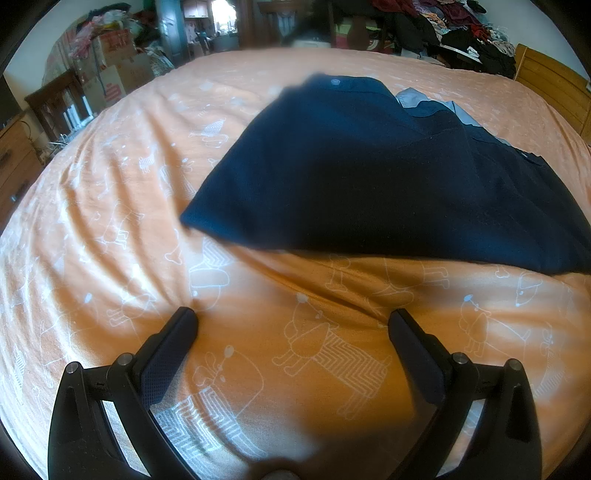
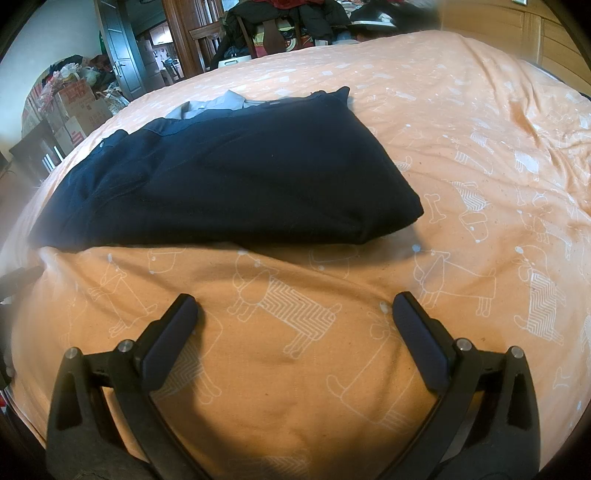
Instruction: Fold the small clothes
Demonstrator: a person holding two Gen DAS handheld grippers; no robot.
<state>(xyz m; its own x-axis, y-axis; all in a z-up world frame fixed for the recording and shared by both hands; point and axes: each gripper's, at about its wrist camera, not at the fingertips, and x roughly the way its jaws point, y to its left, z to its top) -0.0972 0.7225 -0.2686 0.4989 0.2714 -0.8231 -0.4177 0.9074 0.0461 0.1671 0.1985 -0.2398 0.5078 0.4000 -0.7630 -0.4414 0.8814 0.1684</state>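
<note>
Left wrist view: left gripper (image 1: 293, 319) has its fingers spread wide, nothing between them. Both fingertips (image 1: 184, 317) rest low over the orange bedsheet (image 1: 110, 206), which is printed with white outline dogs. The dark navy garment (image 1: 388, 184) lies folded ahead of the gripper and off to its right, apart from the fingertips, with a strip of bare sheet between. Its near corner points toward the gripper's left. A pale button (image 1: 335, 81) shows at the garment's far edge; grey collar fabric (image 1: 413, 96) shows at the far right. Beyond the bed: cardboard boxes (image 1: 118, 70) far left, a heap of clothes (image 1: 461, 29) far right.

Right wrist view: right gripper (image 2: 295, 306) is likewise spread wide and holds nothing, fingers (image 2: 413, 314) low over the same sheet (image 2: 480, 110). The navy garment (image 2: 229, 177) sits ahead and to the gripper's left, not touching it. The folded edge faces the gripper; the grey collar (image 2: 210, 105) is on the far side. A door (image 2: 122, 55) stands far left.
</note>
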